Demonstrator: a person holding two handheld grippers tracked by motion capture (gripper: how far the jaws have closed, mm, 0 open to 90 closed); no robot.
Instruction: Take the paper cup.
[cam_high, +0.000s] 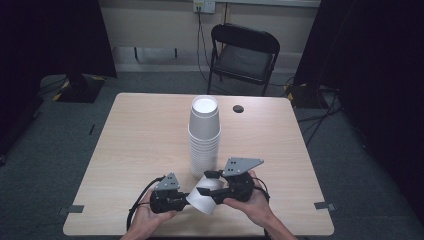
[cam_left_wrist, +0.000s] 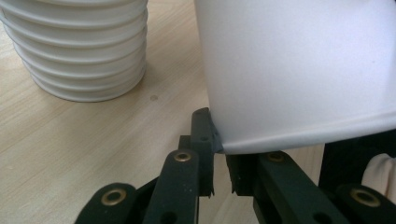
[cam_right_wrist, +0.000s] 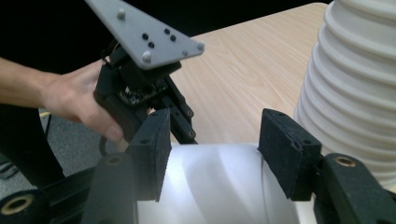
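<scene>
While held between both grippers at lower centre of the high view, loose cup lies tilted on its side, just in front of the stack, which stands upright mid-table. Left gripper at lower left of the cup, right gripper at its upper right; a hand behind each. Chair beyond the far edge, dark disc on the table near the upper right of the stack.

Left gripper view: jaws drawn together at lower centre, pinching the thin rim of the cup; cup wall takes up the upper right of the frame. Stack at upper left, ribbed rims nested, base on the table, apart from the cup.

Right gripper view: pads apart, straddling the cup at bottom centre; left pad looks to touch the wall, right pad close to it, contact not certain. Not clamped, as far as can be told. Left gripper body and hand at centre left; stack along the right edge.

Judgement on progress: one cup off the stack and in hand, held by its rim on the left. Left to do: take it over or set it down; remaining cups untouched.
</scene>
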